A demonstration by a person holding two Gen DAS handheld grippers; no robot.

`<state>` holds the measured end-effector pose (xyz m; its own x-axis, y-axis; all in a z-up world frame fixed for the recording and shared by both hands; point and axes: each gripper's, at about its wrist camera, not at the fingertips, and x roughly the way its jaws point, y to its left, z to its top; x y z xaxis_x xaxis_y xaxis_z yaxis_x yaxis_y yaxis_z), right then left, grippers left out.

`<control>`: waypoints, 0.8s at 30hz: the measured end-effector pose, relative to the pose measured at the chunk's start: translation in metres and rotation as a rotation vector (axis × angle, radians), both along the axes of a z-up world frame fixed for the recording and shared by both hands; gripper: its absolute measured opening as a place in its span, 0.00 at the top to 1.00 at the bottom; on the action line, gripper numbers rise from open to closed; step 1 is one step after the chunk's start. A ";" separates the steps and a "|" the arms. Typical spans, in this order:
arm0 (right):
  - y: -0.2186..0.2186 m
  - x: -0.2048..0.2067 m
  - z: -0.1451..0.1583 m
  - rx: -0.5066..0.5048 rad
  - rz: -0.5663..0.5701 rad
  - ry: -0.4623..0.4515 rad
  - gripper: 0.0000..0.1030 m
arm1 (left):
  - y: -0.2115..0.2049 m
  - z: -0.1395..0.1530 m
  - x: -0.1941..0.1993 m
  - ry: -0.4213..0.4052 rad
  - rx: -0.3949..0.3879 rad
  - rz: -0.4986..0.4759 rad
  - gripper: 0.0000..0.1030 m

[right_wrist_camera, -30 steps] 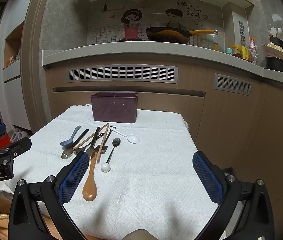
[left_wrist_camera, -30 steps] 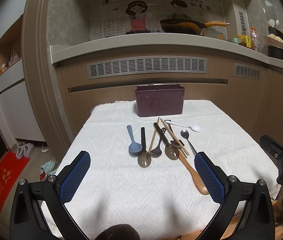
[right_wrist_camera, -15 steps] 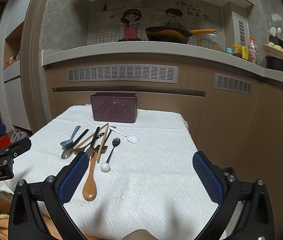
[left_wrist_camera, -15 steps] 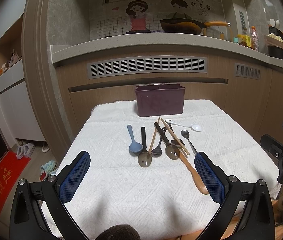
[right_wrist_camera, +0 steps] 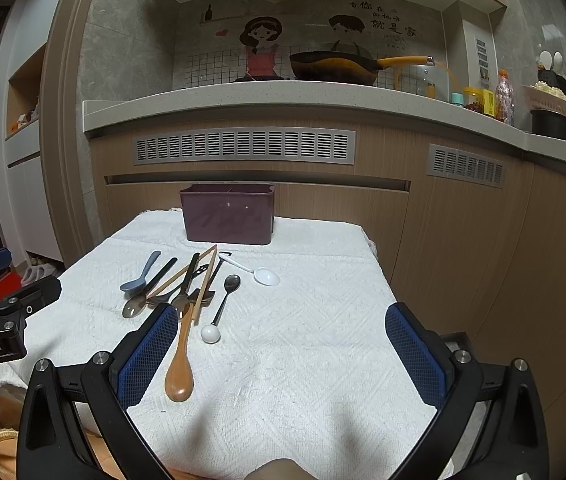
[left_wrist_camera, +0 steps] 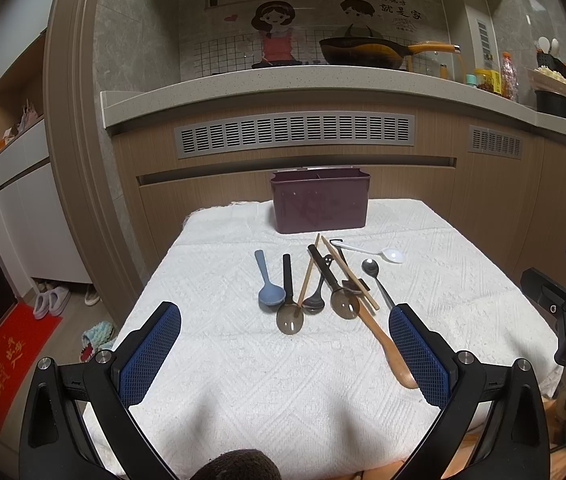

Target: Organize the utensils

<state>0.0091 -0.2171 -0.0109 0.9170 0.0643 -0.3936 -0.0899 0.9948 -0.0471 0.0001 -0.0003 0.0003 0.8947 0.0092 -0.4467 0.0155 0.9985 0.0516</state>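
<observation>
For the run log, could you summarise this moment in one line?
left claw: open | right claw: open | utensils: on cloth | caddy: unfilled

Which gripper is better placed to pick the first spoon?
Left, probably. The utensils lie centred ahead of the open left gripper; from the open right gripper they sit off to its left.

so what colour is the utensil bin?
Dark purple bin, clearest in the left wrist view.

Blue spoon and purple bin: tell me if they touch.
Apart. The left wrist view shows bare white cloth between the blue spoon and the purple bin.
</observation>
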 end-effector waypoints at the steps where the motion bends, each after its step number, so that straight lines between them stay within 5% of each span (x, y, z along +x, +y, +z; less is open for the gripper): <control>1: 0.000 0.000 0.000 0.000 0.000 0.000 0.00 | 0.000 0.000 0.000 0.000 0.000 0.000 0.00; 24: -0.003 0.006 -0.003 0.005 0.000 0.007 0.00 | 0.006 -0.007 0.004 0.009 -0.003 0.000 0.00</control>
